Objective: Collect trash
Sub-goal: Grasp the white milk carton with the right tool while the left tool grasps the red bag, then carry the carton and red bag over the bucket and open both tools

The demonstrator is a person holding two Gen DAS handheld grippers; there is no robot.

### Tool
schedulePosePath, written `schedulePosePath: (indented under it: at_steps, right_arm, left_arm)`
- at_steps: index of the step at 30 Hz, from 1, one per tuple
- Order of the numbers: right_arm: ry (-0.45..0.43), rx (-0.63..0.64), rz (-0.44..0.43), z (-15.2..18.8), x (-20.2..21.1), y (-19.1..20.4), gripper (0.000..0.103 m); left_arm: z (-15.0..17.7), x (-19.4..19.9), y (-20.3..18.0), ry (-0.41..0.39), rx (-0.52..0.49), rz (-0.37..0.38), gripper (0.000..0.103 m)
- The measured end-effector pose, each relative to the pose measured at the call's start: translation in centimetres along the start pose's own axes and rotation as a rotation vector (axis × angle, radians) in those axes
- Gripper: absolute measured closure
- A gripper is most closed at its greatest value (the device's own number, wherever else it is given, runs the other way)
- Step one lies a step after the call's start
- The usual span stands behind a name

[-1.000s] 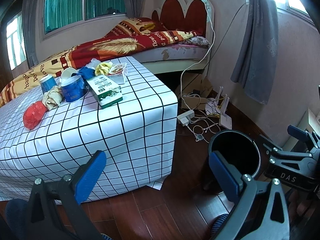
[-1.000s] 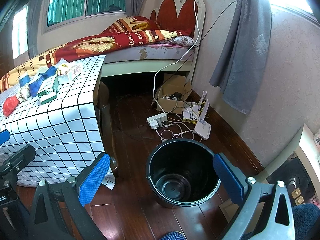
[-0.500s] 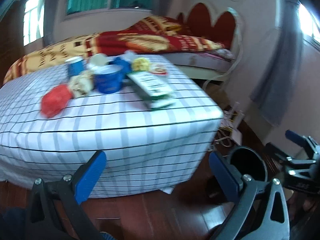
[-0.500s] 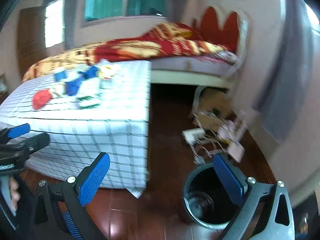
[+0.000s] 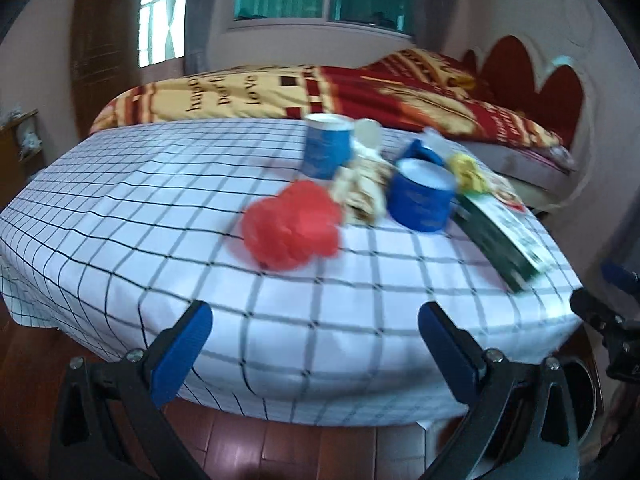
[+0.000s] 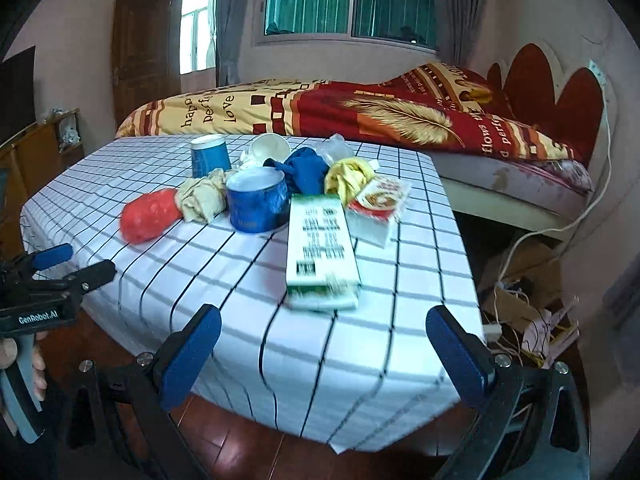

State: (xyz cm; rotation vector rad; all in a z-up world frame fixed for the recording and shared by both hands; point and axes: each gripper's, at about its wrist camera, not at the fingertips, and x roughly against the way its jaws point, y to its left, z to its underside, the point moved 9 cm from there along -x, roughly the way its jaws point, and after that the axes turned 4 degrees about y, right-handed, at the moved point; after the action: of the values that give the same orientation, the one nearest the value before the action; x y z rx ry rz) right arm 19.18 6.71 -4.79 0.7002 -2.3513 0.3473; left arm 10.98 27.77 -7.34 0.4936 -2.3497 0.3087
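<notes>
Crumpled red wad [image 5: 292, 224] beside squat blue cup [image 5: 420, 196].

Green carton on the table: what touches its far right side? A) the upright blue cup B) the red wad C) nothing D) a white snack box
D: in the right wrist view the white snack box sits against the green carton at its far right corner.

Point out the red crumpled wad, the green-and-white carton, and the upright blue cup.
red crumpled wad [image 5: 292, 226], left wrist view, its middle.
green-and-white carton [image 6: 320, 248], right wrist view, printed top face.
upright blue cup [image 6: 210, 158], right wrist view, side wall.
</notes>
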Motion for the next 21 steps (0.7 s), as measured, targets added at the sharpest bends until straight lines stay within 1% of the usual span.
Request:
schedulePosePath:
  at_steps: [2,4,5,8,12,14,15,16,17,18,19,20,21]
  right_arm:
    - [0.012,-0.005,-0.010,-0.8,-1.6,0.2,0.001]
    - [0.033,-0.009,-0.021,-1.3,-3.1,0.3,0.008]
    - [0.043,-0.008,-0.020,-1.5,-3.8,0.4,0.010]
    - [0.074,-0.008,-0.015,-1.7,-5.8,0.3,0.014]
    - [0.089,-0.024,-0.016,-1.8,-7.3,0.0,0.019]
    - [0.094,-0.029,-0.022,-1.8,-7.7,0.0,0.026]
    - [0.100,-0.030,-0.024,-1.8,-7.9,0.1,0.032]
    - [0.105,-0.030,-0.026,-1.8,-8.1,0.1,0.040]
    - [0.113,-0.033,-0.030,-1.7,-8.4,0.2,0.046]
    - [0.115,-0.034,-0.033,-1.7,-8.5,0.3,0.046]
    - [0.112,-0.032,-0.033,-1.7,-8.5,0.4,0.047]
    - [0.112,-0.031,-0.031,-1.7,-8.5,0.5,0.047]
    - [0.110,-0.030,-0.027,-1.7,-8.5,0.5,0.047]
  left_arm:
    - [-0.9,-1.2,0.6,-0.009,0.012,-0.010,0.000]
    - [-1.5,-2.3,1.0,-0.004,0.017,-0.010,0.000]
    - [-1.7,-2.8,1.1,-0.003,0.022,-0.006,0.000]
    - [-2.4,-4.0,1.4,0.004,0.025,0.003,0.006]
    - [-3.0,-5.2,1.8,0.012,0.037,0.027,0.009]
    - [-3.1,-5.5,1.7,0.015,0.039,0.037,0.011]
    - [-3.1,-5.7,1.6,0.019,0.038,0.044,0.013]
    - [-3.1,-5.9,1.5,0.022,0.037,0.051,0.016]
    - [-3.1,-6.1,1.3,0.025,0.033,0.057,0.020]
    - [-3.1,-6.3,1.2,0.027,0.028,0.061,0.022]
    - [-3.1,-6.5,1.0,0.033,0.023,0.067,0.031]
    - [-3.0,-6.7,0.9,0.037,0.018,0.081,0.047]
    - [-2.9,-6.7,0.8,0.038,0.017,0.092,0.054]
